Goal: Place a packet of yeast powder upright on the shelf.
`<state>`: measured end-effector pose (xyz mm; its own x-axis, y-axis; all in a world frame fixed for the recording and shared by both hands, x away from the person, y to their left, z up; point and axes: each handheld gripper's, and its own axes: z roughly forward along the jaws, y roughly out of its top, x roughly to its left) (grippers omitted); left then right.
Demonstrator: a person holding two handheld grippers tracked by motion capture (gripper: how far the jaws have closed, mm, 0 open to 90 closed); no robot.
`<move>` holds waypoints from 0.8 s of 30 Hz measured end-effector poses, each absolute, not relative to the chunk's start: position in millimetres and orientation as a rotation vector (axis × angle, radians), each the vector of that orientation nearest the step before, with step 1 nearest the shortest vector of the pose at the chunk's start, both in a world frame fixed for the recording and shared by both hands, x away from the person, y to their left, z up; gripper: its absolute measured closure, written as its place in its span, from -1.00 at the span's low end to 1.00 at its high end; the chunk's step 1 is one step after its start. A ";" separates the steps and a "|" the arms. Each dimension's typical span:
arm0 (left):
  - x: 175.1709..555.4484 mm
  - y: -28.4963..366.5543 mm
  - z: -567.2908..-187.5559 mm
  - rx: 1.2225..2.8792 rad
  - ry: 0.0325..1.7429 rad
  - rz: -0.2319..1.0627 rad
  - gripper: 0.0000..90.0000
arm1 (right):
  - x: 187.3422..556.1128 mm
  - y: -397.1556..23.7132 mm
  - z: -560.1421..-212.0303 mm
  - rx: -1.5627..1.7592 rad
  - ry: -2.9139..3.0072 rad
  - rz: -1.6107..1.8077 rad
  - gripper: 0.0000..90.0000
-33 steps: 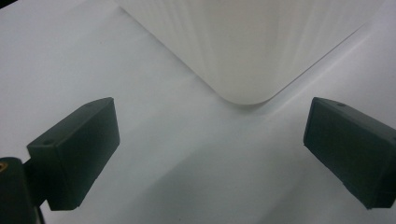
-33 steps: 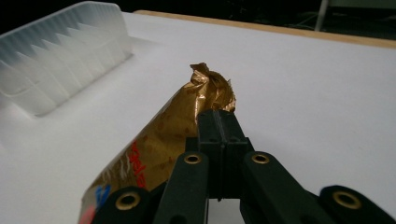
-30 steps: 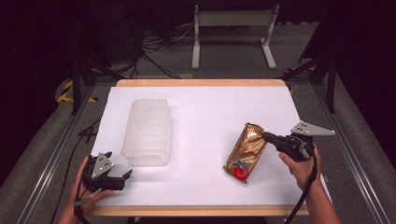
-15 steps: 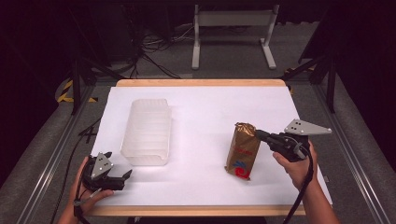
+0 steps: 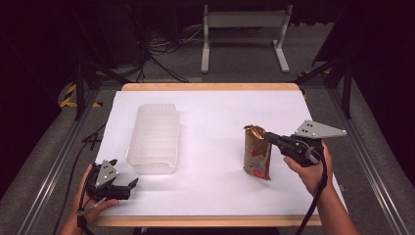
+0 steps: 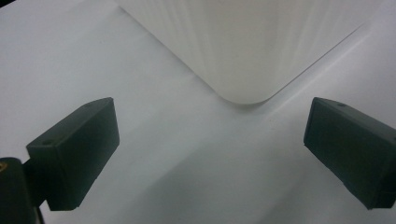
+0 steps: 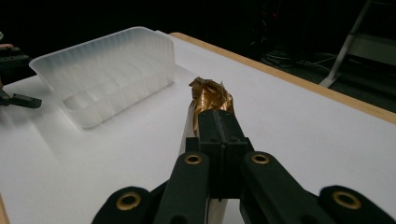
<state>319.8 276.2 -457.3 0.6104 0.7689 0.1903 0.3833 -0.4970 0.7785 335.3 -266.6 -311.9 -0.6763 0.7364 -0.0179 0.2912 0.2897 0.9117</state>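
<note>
A gold foil snack bag (image 5: 257, 152) with a red mark near its bottom stands nearly upright on the right half of the white table. My right gripper (image 5: 272, 138) is shut on the bag's crimped top (image 7: 208, 94), gripping it from the right. A clear ribbed plastic tub (image 5: 153, 137) lies left of centre; its rounded corner (image 6: 247, 60) fills the top of the left gripper view. My left gripper (image 5: 128, 185) rests at the table's front left corner, open, with bare table between its jaws and the tub just ahead.
The white sheet (image 5: 215, 117) covers a wooden table with an exposed edge (image 5: 210, 87) at the back. A metal stand (image 5: 243, 29) and cables lie on the dark floor beyond. Metal rails run along both sides.
The right gripper has tipped the gold bag from lying slanted on the table to almost upright and drawn it slightly left. The left gripper has stayed put.
</note>
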 end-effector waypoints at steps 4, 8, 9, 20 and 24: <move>319.7 276.4 -457.2 2.118 0.903 0.689 -0.91 | 336.6 -265.0 -309.3 0.906 2.123 1.362 1.00; 319.7 276.5 -457.1 2.117 0.903 0.692 -0.91 | 338.0 -262.2 -307.5 0.901 2.119 1.379 1.00; 319.6 276.4 -457.1 2.117 0.904 0.692 -0.91 | 338.8 -260.8 -306.9 0.896 2.121 1.382 1.00; 319.8 275.8 -457.5 2.119 0.905 0.688 -0.91 | 348.0 -236.5 -302.4 0.839 2.139 1.415 1.00; 319.9 276.3 -457.2 2.116 0.902 0.687 -0.91 | 350.6 -227.1 -300.4 0.821 2.148 1.423 1.00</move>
<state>319.9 276.3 -457.2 0.6122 0.7687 0.1850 0.3825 -0.4928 0.7816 350.6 -227.1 -300.4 -0.7303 0.6824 -0.0315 0.2370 0.2964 0.9252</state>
